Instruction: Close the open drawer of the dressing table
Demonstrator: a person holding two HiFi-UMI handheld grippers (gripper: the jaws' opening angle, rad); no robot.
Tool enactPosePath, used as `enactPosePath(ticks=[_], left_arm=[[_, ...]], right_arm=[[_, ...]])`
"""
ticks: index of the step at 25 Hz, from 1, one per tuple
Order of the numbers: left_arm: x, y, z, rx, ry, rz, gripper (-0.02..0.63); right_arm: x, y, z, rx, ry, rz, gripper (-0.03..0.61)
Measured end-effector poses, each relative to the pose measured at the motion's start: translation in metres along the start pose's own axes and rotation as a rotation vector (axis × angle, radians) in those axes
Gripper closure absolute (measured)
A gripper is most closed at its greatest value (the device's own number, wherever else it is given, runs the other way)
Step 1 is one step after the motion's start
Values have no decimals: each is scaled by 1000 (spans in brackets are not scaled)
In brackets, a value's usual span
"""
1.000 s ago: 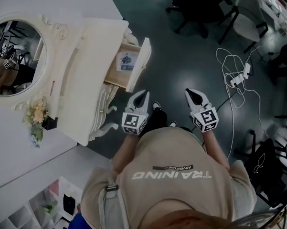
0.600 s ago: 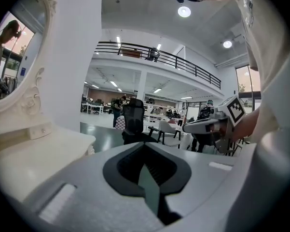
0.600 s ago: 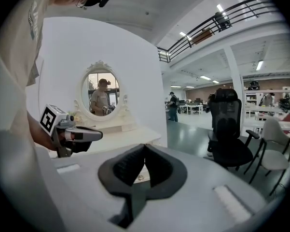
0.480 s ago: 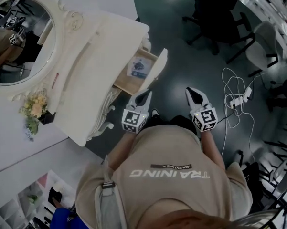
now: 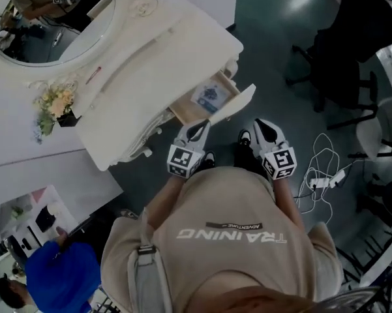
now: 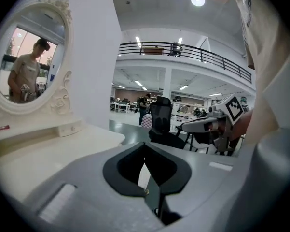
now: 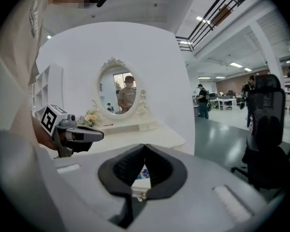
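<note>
While drawer (image 5: 194,113) hangs open: it juts fr. the front of the dressing table (image 5: 150,57), toward the table's right end as faced, pulled well out. A printed card (image 5: 209,98) lies inside.
Front panel (image 5: 240,103): the part farthest fr. the table, facing the person; this is the face to push.
Left gripper (image 5: 197,128): just off the table's front, close beside the panel's near end. No contact that I can make out. Jaws pressed together, nothing betw. them.
Right gripper (image 5: 263,126): farther out fr. the table, past the panel. Jaws likewise closed tip to tip, empty.
Step in hand: approach, by my reading; the push hasn't begun.
How to do it well: no need to grasp. Keep jaws closed and use them as blunt pushers. Set one gripper each side of the panel's middle, then press straight toward the table along the runners, even pressure L & R so the drawer doesn't skew.
Pace: steady, easing off near the table front so it doesn't slam.
Risk: an off-centre shove at one end prob. jams it.
Mirror (image 5: 52,18) & flowers (image 5: 55,103): at the table's rear, well apart fr. the drawer.
Done when: panel sits flush w/ the table front.
</note>
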State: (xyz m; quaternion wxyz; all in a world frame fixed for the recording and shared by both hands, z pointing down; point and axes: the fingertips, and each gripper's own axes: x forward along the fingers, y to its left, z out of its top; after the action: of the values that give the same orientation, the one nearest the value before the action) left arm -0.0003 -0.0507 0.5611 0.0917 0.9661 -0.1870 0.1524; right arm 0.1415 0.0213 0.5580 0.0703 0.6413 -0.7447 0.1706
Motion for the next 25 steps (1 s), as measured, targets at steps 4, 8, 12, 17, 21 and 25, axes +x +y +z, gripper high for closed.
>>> enactPosePath(ticks=[4,8,12,17,21,25], left_arm=[[22,10,7,-27,-12,178,614],[39,14,17,-54,-25,303,614],[43,19,19,-90,-16,427,614],[35,20,13,-146,-3,527,614],[18,22,1,-167,19,581,614],[5,30,-13,-202,14,617,614]], right_arm=[[35,-41,7,-88,16,151,574],[58,-82,25,-120,28,241,574],[74,-95,24,-124,52,342,574],[91,-96,8,-123,96,428,574],[103,-79,-3,-122,124,494,574],[114,-62,-7,-143,149,531,574]])
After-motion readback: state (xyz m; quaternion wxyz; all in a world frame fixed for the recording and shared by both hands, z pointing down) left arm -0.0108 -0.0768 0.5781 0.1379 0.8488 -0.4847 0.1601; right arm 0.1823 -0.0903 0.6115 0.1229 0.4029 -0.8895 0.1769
